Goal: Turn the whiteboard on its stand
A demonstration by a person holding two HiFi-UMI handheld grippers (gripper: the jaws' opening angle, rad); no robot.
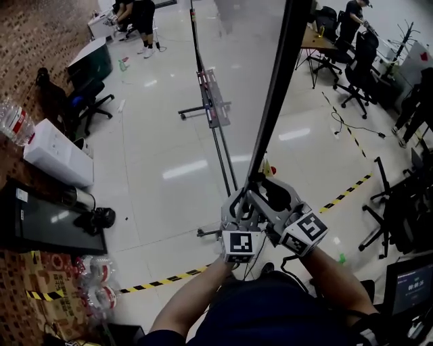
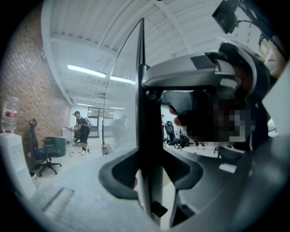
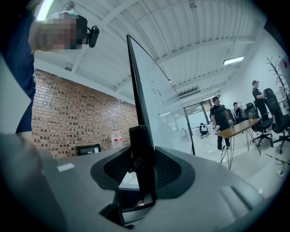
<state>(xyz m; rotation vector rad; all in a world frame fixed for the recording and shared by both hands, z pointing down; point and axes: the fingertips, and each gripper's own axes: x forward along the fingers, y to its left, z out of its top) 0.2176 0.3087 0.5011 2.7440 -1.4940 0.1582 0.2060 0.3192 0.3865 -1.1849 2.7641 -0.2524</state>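
Left gripper [image 2: 147,172] and right gripper [image 3: 142,170]: both closed on the dark edge frame of the whiteboard [image 1: 237,61], close together, with pads pressing on either face. The board stands upright directly ahead, edge-on to the operator, carried on its stand [image 1: 222,155]. Judged a large, stiff panel, heavy enough to swing slowly. Its glossy face would slip, so the frame is the sound hold. Floor [image 1: 149,162] pale and polished, crossed by hazard tape [image 1: 162,278]. Beyond: office chairs [image 1: 352,81], a desk [image 1: 318,42], people [image 1: 139,17] at work
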